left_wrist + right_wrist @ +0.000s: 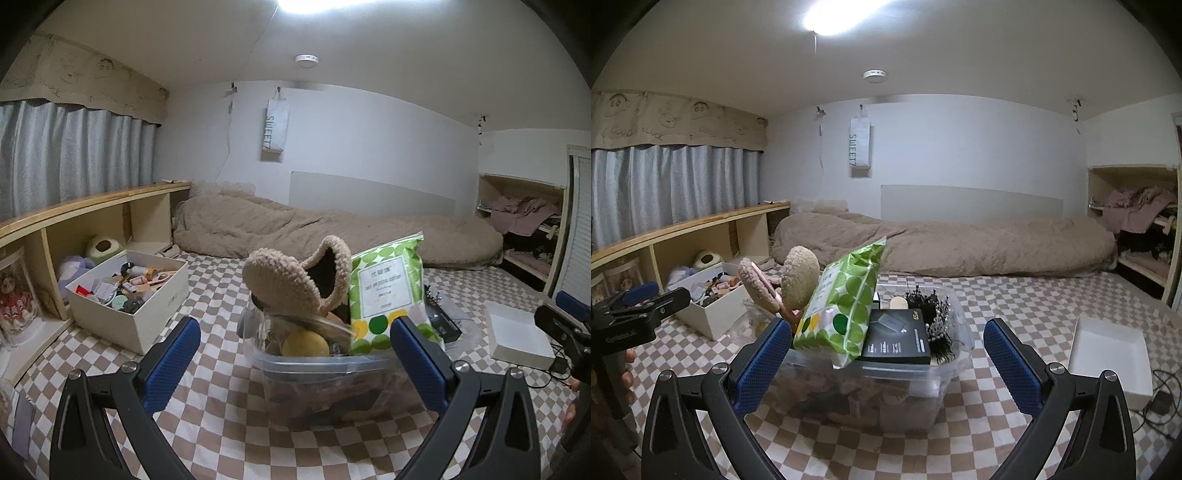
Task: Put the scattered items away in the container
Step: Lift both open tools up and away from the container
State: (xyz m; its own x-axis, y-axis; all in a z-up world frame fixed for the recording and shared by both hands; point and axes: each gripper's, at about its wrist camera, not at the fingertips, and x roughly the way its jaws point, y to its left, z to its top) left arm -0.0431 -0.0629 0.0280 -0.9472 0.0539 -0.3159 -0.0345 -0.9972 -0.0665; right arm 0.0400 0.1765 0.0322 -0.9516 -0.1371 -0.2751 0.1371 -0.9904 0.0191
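Note:
A clear plastic bin [325, 373] [871, 384] stands on the checkered bedsheet, piled high. In it are tan fuzzy slippers [295, 280] [798, 280], a green dotted wipes pack [388, 291] [842, 299], a yellow round item [304, 343], a black box [897, 339] and dark dried flowers [934, 314]. My left gripper [295, 362] is open just in front of the bin, nothing between its blue pads [170, 365]. My right gripper [886, 362] is open too, facing the bin from the other side. Each gripper shows at the edge of the other's view.
A white box [147, 317] full of small items sits left by a wooden shelf unit [92, 210]. A white lid or tray [1108, 358] lies right, with cables beside it. A beige duvet [960, 243] lies behind. A hand [628, 373] holds the left gripper.

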